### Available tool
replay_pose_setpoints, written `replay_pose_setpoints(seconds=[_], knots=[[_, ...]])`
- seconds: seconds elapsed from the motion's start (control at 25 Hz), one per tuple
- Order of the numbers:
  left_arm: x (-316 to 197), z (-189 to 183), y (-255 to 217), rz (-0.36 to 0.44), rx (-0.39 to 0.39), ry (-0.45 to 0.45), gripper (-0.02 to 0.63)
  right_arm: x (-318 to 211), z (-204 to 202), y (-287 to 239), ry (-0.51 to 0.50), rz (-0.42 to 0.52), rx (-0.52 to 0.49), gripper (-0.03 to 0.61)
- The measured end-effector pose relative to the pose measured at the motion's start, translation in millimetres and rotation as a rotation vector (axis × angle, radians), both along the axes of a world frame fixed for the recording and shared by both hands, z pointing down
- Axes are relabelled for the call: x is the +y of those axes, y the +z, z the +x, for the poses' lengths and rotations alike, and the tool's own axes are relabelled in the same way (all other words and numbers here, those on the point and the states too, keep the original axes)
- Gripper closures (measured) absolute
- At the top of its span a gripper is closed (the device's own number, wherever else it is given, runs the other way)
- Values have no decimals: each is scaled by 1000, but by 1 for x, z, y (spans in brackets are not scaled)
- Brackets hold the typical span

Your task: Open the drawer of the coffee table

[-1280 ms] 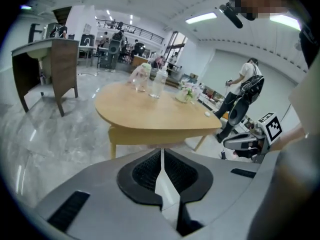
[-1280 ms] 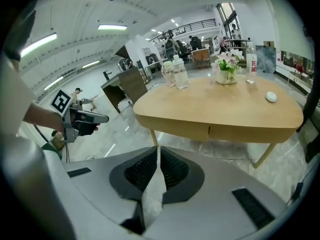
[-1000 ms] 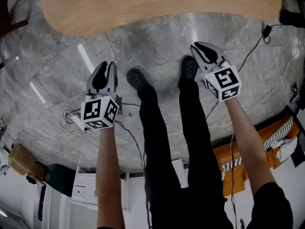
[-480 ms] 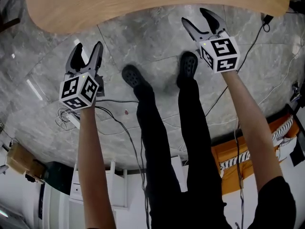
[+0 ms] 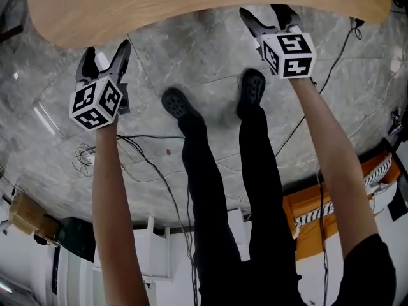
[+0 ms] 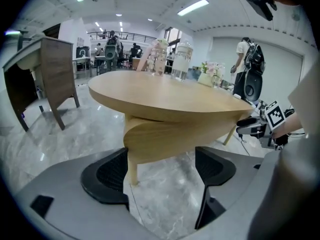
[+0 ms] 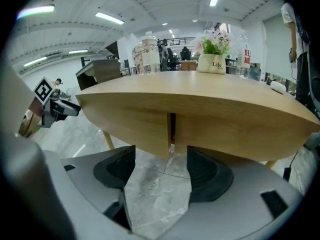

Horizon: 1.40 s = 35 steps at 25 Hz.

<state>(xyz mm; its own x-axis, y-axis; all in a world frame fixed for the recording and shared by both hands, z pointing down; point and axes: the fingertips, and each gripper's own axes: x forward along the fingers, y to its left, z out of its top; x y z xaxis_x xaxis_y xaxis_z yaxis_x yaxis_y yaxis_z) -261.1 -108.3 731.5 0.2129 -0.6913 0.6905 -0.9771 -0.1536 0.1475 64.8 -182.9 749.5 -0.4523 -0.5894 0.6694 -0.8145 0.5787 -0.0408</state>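
- Grey marble floor (image 5: 210, 56) spreads beneath the oval light-wood coffee table (image 5: 191, 5) at the far edge.
- Left gripper (image 5: 104, 51) and right gripper (image 5: 264, 14): jaws apart, just been opening, nothing between them.
- Its drawer, seemingly beside the vertical seam (image 7: 171, 126) under the top, looks shut; gripping and pulling remain.

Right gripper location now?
Head view, upper right: right gripper at the coffee table's near edge, beyond the shoe; jaws have just been opening, nothing between them.

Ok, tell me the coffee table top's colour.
Light tan wood; coffee table top shows best in right gripper view.
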Motion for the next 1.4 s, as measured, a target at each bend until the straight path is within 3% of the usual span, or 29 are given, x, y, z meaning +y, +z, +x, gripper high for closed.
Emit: replay_pose_setpoints(seconds=[0.16, 0.28, 0.64, 0.88, 1.12, 1.4], knots=[[0, -10, 12, -21, -12, -32, 149, -17, -3, 5, 15, 10, 20, 304], [-2, -25, 19, -31, -3, -86, 146, -20, -4, 8, 19, 1, 23, 304], [-20, -15, 14, -11, -41, 29, 141, -16, -9, 6, -7, 0, 19, 304], [-25, -8, 12, -1, -17, -16, 141, -5, -31, -2, -127, 24, 34, 304], [-19, -6, 15, -30, -58, 51, 141, -4, -33, -4, -103, 26, 20, 304], [-17, -6, 16, -21, -66, 43, 141, 1, -33, -1, -144, 4, 53, 304]])
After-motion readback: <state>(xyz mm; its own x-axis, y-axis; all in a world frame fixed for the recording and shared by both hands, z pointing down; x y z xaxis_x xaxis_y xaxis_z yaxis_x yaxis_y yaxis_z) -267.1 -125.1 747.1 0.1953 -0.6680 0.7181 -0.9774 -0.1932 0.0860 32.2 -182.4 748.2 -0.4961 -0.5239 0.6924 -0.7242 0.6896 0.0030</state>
